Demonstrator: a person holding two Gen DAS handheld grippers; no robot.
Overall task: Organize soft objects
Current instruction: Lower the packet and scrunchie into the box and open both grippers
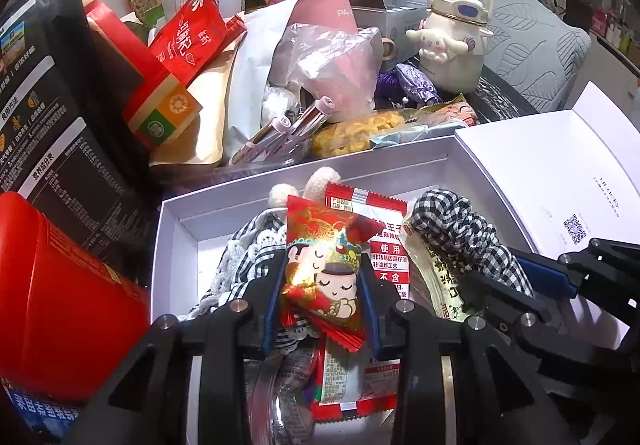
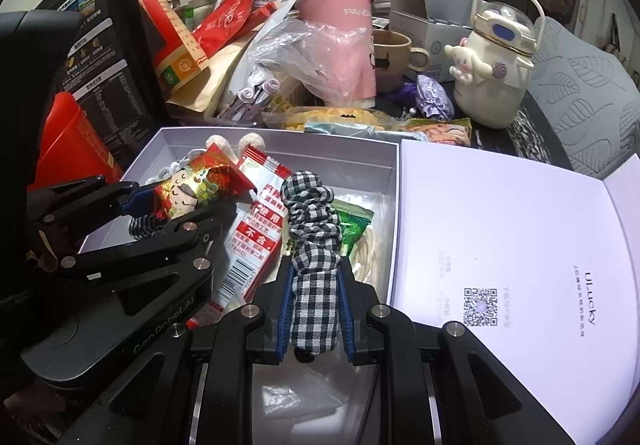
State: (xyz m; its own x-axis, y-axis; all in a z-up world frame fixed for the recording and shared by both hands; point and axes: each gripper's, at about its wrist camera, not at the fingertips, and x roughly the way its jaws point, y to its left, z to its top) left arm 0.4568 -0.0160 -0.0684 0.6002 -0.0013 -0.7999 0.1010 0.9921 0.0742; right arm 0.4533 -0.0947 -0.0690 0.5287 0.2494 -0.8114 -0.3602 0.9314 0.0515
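Over the white box [image 2: 280, 155] we tilt both grippers steeply downward, side by side. Our left gripper [image 1: 322, 285] pinches a red-and-gold cartoon sachet [image 1: 324, 265]; our right gripper [image 2: 314, 309] clamps a black-and-white checked cloth roll [image 2: 310, 241], both above the box's snack packets.

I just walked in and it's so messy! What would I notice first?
Probably the shiny red and gold cartoon-face snack packet, pinched by the left gripper over the open white cardboard box. Beside it, the right gripper squeezes a black-and-white checked fabric scrunchie. Behind the box stands a cream cartoon-dog water bottle.
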